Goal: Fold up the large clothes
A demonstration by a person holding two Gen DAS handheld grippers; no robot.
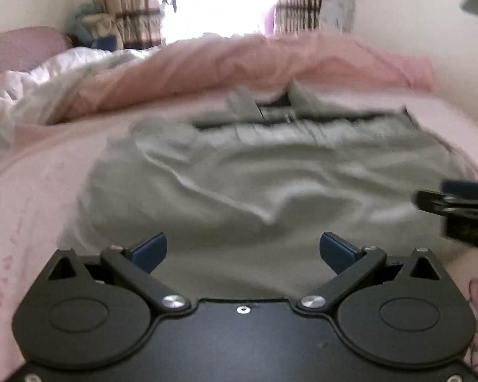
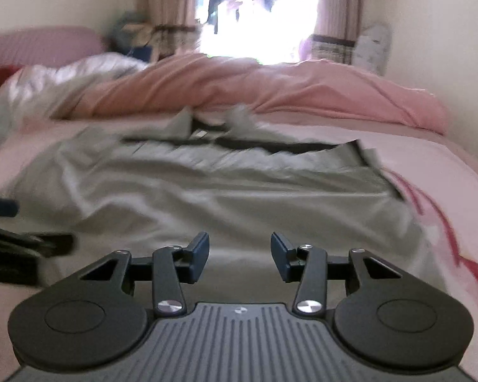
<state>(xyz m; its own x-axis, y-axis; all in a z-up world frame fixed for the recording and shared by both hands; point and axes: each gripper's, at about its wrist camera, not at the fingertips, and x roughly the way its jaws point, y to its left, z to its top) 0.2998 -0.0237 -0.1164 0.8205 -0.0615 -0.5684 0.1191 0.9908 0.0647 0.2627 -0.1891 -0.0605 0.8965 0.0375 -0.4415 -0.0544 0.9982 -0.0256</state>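
Both tools, left point(image 1: 242, 251) and right point(image 2: 239, 256), are hanging wide and empty over the wrinkled shirt point(image 1: 239, 184) on the bed point(image 1: 41, 172), risking single-layer pinches and skewed folds.

Motion blur smears the grey garment point(image 1: 271, 172) in both views, so its collar and dark inner edge at the far end cannot be read clearly. In the left wrist view the right hand-held gripper point(image 1: 430, 202) is cut off by the right edge (only blurred tips show). In the right wrist view the left hand-held gripper point(image 2: 32, 222) is cut by the left edge. The window point(image 2: 258, 12) is blown out; shapes beyond it cannot be told. The bed point(image 1: 38, 191) runs past both sides.
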